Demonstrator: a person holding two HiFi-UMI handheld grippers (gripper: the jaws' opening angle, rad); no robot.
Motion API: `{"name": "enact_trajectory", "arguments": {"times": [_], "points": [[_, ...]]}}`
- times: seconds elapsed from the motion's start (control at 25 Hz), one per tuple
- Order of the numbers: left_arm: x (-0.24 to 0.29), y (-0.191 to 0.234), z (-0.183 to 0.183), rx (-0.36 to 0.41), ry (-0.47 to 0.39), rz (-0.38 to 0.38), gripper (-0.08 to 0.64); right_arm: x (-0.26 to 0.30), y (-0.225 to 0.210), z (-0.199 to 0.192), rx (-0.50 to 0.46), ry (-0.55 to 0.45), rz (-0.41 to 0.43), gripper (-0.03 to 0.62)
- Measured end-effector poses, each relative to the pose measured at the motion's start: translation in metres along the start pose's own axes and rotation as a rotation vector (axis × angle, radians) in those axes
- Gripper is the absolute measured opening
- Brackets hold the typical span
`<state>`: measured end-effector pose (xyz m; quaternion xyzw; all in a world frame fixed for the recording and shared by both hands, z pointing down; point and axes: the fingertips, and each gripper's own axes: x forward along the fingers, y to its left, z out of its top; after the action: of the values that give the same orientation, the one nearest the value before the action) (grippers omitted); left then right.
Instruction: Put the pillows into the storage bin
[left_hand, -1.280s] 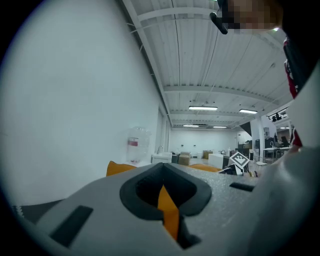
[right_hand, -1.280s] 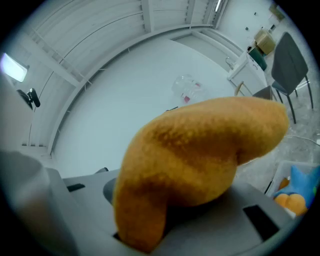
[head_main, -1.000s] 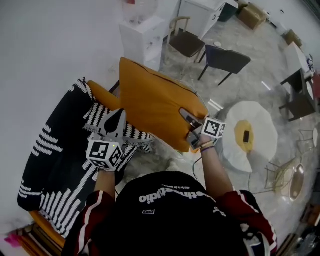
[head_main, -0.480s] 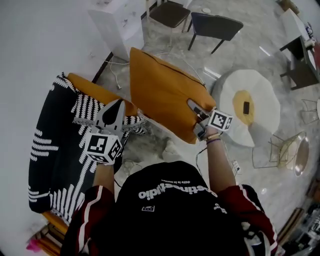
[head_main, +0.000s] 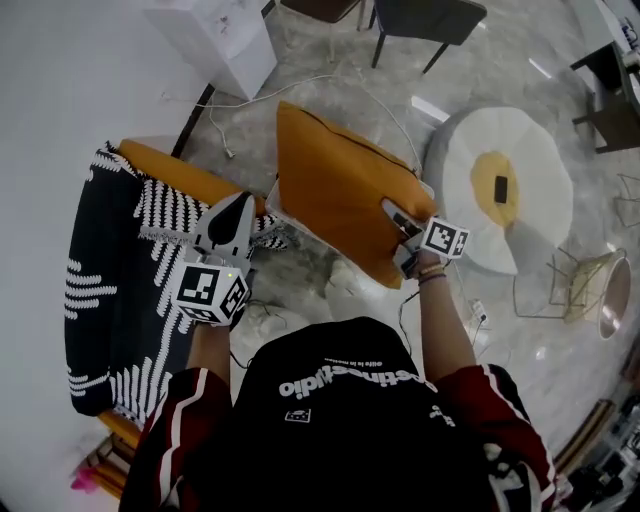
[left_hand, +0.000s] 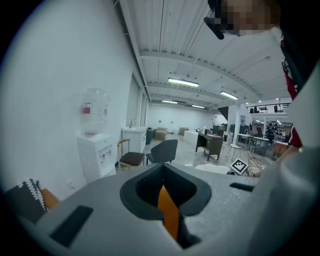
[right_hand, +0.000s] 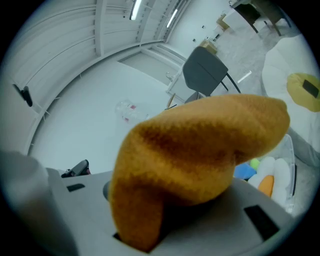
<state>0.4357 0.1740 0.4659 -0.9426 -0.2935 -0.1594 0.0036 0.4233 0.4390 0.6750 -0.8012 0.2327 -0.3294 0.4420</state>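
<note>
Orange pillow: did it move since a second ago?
Yes. In the head view the orange pillow has moved away from the black-and-white throw and toward the egg-shaped cushion.

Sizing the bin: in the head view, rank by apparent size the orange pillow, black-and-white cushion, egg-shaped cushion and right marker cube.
1. black-and-white cushion
2. orange pillow and egg-shaped cushion: alike; pillow is nearer
3. right marker cube

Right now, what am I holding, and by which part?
The right gripper is clamped on the orange pillow at its near corner. The left gripper looks shut; whether it pinches anything cannot be told.
</note>
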Motion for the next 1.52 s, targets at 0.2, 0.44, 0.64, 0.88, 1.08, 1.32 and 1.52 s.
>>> {"name": "enact_trajectory", "arguments": {"times": [0.2,0.44,0.64,0.88,1.08,1.32,1.52], "points": [[0.010,-0.014,-0.008,0.016,0.044,0.020,0.003,0.015,-0.042,-0.010,0.034,0.031,0.020,0.164],[0.019,-0.029,-0.019,0.027,0.085,0.044,0.003,-0.006,-0.199,-0.014,0.082,0.030,-0.425,0.383],[0.020,-0.039,-0.021,0.026,0.097,0.063,0.003,-0.034,-0.211,-0.003,0.013,0.063,-0.456,0.396],[0.006,-0.054,-0.009,0.039,0.071,0.079,0.003,-0.032,-0.196,-0.004,-0.023,0.090,-0.409,0.395],[-0.034,-0.049,-0.011,0.027,0.040,0.145,0.003,-0.014,-0.168,-0.012,-0.056,0.099,-0.363,0.396],[-0.121,-0.033,-0.020,-0.030,-0.024,0.301,0.003,0.015,-0.106,-0.029,-0.149,0.153,-0.283,0.396],[-0.219,-0.021,-0.030,-0.103,-0.099,0.464,0.003,0.044,-0.037,-0.065,-0.266,0.239,-0.201,0.397]]}}
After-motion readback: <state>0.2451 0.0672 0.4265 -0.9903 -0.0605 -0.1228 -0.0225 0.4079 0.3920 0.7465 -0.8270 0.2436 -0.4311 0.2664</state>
